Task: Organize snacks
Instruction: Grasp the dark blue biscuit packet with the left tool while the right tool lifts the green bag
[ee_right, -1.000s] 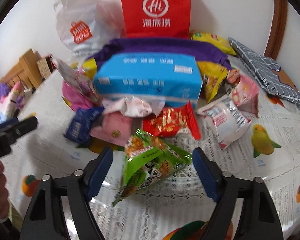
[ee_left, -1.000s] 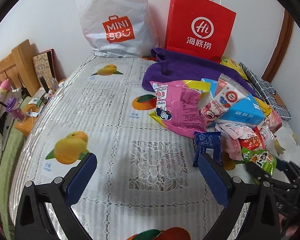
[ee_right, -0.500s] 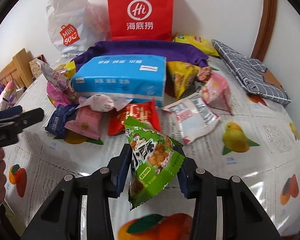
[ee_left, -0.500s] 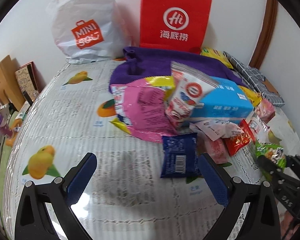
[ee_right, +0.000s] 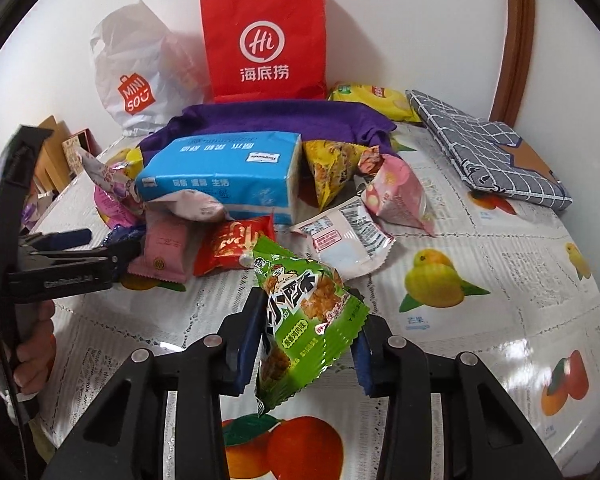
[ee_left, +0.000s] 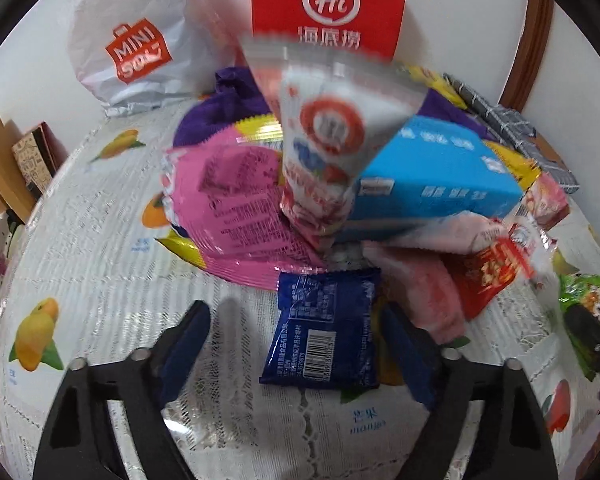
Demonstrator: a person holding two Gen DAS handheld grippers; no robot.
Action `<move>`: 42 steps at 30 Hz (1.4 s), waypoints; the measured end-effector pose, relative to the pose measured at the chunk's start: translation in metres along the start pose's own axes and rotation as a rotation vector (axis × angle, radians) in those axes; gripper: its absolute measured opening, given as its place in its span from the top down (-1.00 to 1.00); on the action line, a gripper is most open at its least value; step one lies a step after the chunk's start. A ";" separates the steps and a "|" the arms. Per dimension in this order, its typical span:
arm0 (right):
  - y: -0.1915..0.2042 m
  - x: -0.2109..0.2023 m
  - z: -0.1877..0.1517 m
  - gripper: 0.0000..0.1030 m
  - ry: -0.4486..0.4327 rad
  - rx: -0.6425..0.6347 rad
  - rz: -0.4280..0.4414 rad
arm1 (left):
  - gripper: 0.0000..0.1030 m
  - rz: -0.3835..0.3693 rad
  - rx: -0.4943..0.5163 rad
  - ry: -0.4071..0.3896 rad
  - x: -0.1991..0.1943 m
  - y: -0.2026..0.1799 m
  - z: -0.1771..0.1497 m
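A heap of snack packets lies on the fruit-print tablecloth [ee_right: 480, 280] around a blue tissue pack [ee_right: 220, 172]. My right gripper [ee_right: 304, 344] is shut on a green snack packet [ee_right: 304, 312] and holds it above the cloth. My left gripper [ee_left: 296, 344] is open, its fingers either side of a dark blue packet [ee_left: 324, 332] that lies flat on the cloth. In the left wrist view a pink packet [ee_left: 236, 208] and an upright white-and-red packet [ee_left: 324, 140] stand just behind it. The left gripper also shows in the right wrist view [ee_right: 100, 248].
A red paper bag [ee_right: 264, 40] and a white plastic Miniso bag [ee_right: 136, 76] stand at the wall. A purple cloth [ee_right: 276, 120] lies in front of them. A checked grey pouch [ee_right: 488, 148] lies at the far right. Wooden furniture [ee_left: 0, 160] is at the left.
My right gripper has closed on the green packet and lifted it back from the heap. My left gripper has moved forward and right until its fingers straddle the dark blue packet.
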State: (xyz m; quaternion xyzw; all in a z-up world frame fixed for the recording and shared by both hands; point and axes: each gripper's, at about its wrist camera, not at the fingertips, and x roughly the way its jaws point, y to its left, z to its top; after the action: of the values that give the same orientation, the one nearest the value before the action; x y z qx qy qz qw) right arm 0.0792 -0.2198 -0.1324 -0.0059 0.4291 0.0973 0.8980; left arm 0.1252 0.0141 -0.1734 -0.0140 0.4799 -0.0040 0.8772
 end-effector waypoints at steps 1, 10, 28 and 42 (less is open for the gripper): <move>-0.001 0.000 0.000 0.23 -0.001 0.004 0.005 | -0.34 0.010 0.007 0.000 0.001 0.000 0.000; -0.007 -0.005 0.001 0.23 -0.016 0.033 0.015 | 0.26 -0.049 0.024 -0.022 -0.021 0.000 -0.008; 0.004 -0.076 0.027 0.24 -0.162 0.018 0.046 | 0.26 -0.151 0.031 -0.122 -0.120 -0.022 0.001; 0.015 -0.062 0.124 0.24 -0.197 -0.041 0.020 | 0.26 -0.142 0.051 -0.198 -0.149 -0.030 0.083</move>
State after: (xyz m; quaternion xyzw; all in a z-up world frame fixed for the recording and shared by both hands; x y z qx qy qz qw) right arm 0.1342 -0.2040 -0.0049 -0.0105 0.3368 0.1150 0.9345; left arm 0.1144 -0.0115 -0.0023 -0.0259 0.3884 -0.0767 0.9179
